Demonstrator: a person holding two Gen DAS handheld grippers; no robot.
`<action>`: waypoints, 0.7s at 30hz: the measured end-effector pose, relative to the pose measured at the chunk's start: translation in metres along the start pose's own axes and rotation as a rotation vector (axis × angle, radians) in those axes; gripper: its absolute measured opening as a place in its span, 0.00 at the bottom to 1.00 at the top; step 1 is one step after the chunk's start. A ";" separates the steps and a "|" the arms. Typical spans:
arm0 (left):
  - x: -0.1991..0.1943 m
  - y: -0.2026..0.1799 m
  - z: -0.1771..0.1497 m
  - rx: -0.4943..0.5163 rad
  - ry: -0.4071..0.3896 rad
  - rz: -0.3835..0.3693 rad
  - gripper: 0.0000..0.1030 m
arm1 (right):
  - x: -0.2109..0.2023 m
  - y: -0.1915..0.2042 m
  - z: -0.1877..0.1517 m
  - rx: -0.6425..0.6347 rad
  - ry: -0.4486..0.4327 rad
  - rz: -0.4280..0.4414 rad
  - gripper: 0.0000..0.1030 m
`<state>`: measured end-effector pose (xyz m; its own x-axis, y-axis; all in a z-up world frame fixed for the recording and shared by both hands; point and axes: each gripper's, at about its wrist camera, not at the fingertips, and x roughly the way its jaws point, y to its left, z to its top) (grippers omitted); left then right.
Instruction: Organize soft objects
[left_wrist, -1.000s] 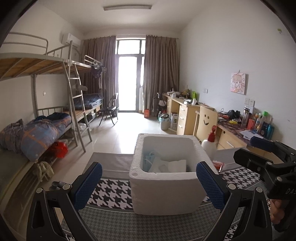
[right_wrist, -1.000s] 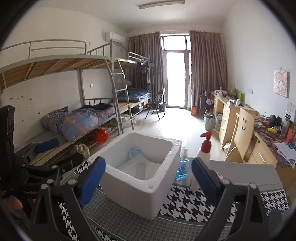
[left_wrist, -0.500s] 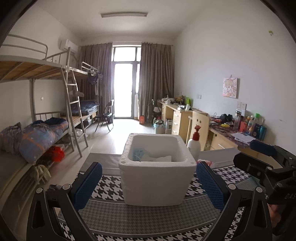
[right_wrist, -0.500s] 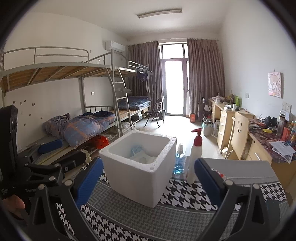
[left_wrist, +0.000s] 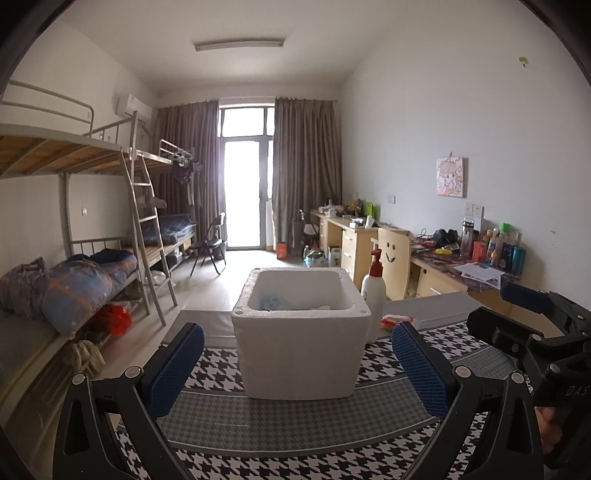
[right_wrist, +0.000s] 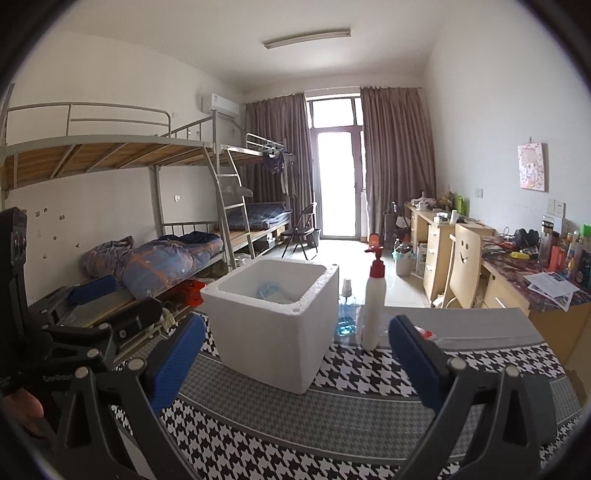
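We see a black-and-white houndstooth cloth-covered table (left_wrist: 295, 424) carrying a white foam box (left_wrist: 301, 354), white red-capped pump bottle (left_wrist: 373, 295), blue-liquid bottle (right_wrist: 345, 314).

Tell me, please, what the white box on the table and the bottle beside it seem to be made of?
The white box looks like expanded polystyrene foam: matte, thick-walled, with a grainy, pitted rim. The bottle appears to be smooth, slightly glossy white plastic, with a red plastic pump head; the look alone cannot rule out another material.
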<state>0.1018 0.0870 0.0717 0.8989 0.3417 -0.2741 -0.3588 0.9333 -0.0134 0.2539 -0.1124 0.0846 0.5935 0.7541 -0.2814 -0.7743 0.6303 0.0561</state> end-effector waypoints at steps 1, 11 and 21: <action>0.000 0.000 0.000 0.000 0.002 0.003 0.99 | -0.002 0.000 -0.001 0.001 -0.002 0.000 0.98; -0.016 -0.004 -0.008 0.000 -0.031 0.000 0.99 | -0.017 0.004 -0.008 -0.002 -0.028 0.003 0.98; -0.027 -0.003 -0.014 -0.005 -0.061 0.004 0.99 | -0.031 0.008 -0.017 0.003 -0.053 -0.008 0.98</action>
<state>0.0751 0.0731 0.0655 0.9108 0.3520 -0.2155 -0.3640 0.9312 -0.0174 0.2255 -0.1340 0.0770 0.6105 0.7577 -0.2307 -0.7689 0.6368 0.0568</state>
